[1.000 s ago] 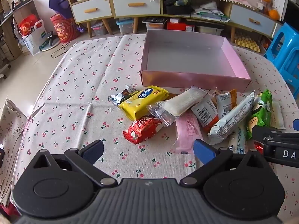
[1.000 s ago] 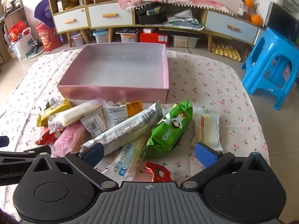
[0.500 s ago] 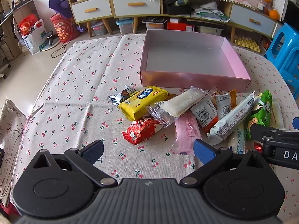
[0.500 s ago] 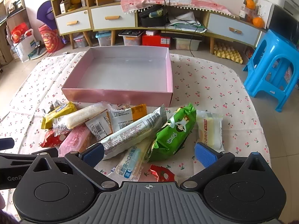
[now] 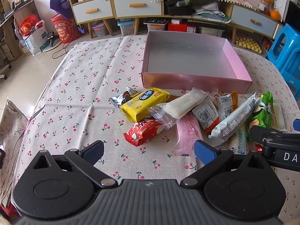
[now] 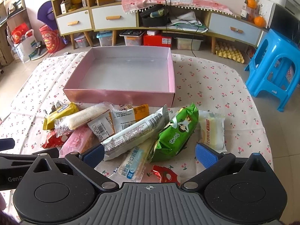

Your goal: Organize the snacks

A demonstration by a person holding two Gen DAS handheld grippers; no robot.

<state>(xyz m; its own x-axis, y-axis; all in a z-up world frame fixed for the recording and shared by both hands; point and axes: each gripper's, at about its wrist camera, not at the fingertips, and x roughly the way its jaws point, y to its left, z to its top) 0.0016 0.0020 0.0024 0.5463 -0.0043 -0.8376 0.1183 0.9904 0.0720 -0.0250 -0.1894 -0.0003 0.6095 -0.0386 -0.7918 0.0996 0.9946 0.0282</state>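
Observation:
An empty pink box (image 5: 195, 81) (image 6: 120, 94) stands on the cherry-print tablecloth. In front of it lies a heap of snack packs: a yellow pack (image 5: 145, 103), a red pack (image 5: 143, 131), a clear rice-bar pack (image 5: 180, 106), a pink pack (image 5: 187, 133), a long white pack (image 6: 135, 133), a green pack (image 6: 178, 131) and a pale yellow pack (image 6: 212, 129). My left gripper (image 5: 149, 151) is open and empty, just short of the red pack. My right gripper (image 6: 149, 154) is open and empty, over the near end of the heap.
A small red wrapper (image 6: 166, 173) lies close under the right gripper. A blue plastic stool (image 6: 275, 69) stands right of the table. Low cabinets (image 6: 112, 18) with drawers line the far wall. The other gripper shows at the right edge of the left wrist view (image 5: 277, 148).
The right gripper has drawn back and risen slightly, so the box and heap sit lower in its view. The left gripper has hardly moved. Both stay open.

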